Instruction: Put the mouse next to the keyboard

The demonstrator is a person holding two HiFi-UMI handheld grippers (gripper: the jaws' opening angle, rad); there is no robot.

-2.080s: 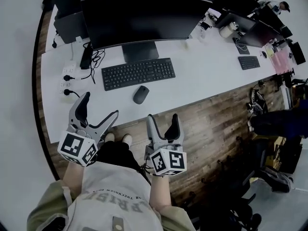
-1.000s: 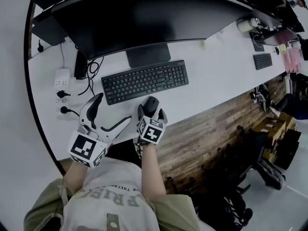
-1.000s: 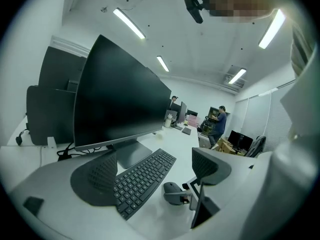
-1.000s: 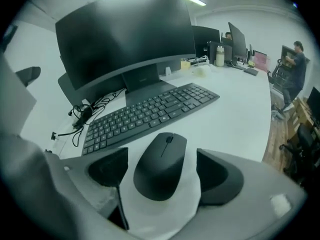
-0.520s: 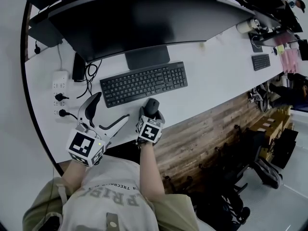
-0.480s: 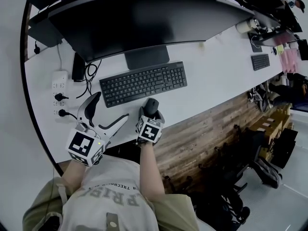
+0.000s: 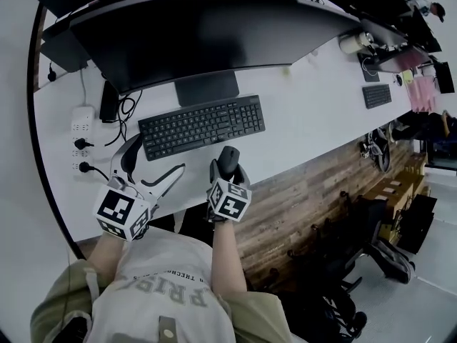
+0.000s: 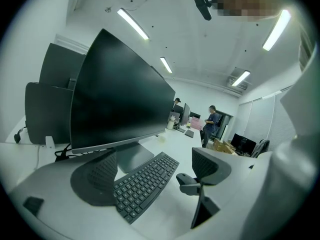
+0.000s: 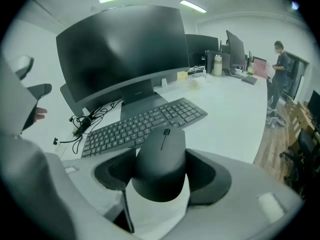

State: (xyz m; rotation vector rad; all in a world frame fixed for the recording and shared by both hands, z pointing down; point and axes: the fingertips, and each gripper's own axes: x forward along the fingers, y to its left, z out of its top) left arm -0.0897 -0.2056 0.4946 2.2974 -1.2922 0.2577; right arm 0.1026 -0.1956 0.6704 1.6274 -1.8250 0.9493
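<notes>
A dark grey mouse (image 7: 228, 157) lies on the white desk (image 7: 300, 113), just in front of the black keyboard (image 7: 201, 126) and near its right end. My right gripper (image 7: 228, 167) reaches over the desk's front edge with the mouse between its jaws. In the right gripper view the mouse (image 9: 160, 159) fills the gap and both pads touch its sides; the jaws are still closing on it. The keyboard (image 9: 145, 121) lies right behind. My left gripper (image 7: 153, 164) hangs open and empty over the desk's front left, pointing at the keyboard (image 8: 145, 184).
A wide curved monitor (image 7: 214, 34) on a stand rises behind the keyboard. A power strip (image 7: 80, 127) and cables (image 7: 121, 109) lie at the left. A second keyboard (image 7: 375, 95) sits far right. Wooden floor (image 7: 307, 191) lies below the desk edge. People (image 8: 212, 124) stand far off.
My right gripper has come forward from below the desk edge to the mouse and narrowed its jaws round it. The left gripper has stayed open at the front left.
</notes>
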